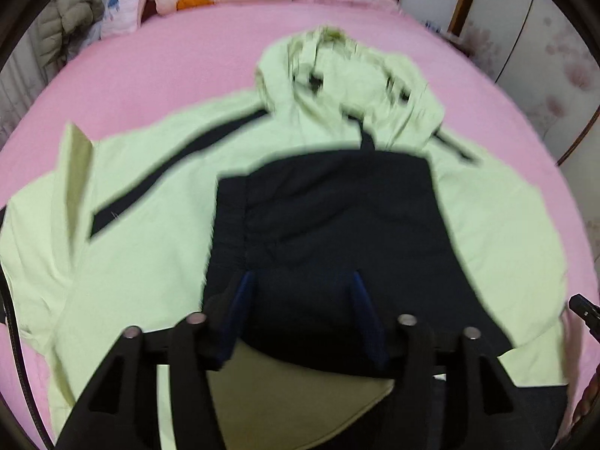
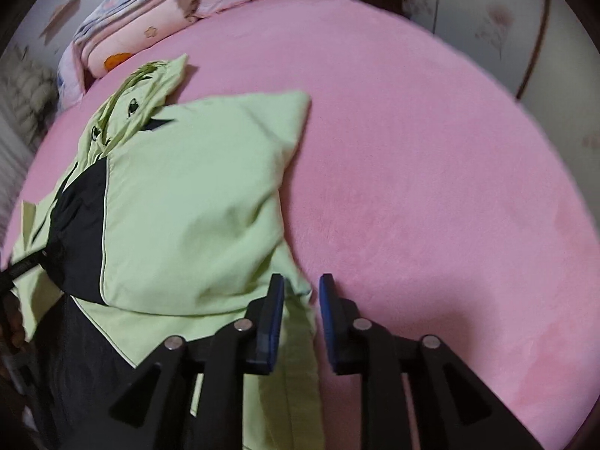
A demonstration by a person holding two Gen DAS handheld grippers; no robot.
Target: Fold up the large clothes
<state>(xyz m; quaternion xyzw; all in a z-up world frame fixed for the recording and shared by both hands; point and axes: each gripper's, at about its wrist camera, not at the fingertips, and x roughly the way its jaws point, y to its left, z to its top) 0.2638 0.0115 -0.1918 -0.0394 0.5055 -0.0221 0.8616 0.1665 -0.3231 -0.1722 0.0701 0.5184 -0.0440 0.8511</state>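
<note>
Readable text: none in either view.
Jacket (image 1: 157, 202): no legible label or brand — blurred.
Folded bedding (image 2: 123, 41), upper left: cartoon prints only — no words or numbers.

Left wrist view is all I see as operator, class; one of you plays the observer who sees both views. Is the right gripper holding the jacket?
Observer: No. The right gripper is open, its pads apart over the jacket's near edge, pressing nothing.
Operator: What lies to that gripper's right?
Observer: Only bare pink blanket; no clothing there.
Operator: How does the jacket's right side lie?
Observer: It is folded over and ends in a pointed corner near the hood.
</note>
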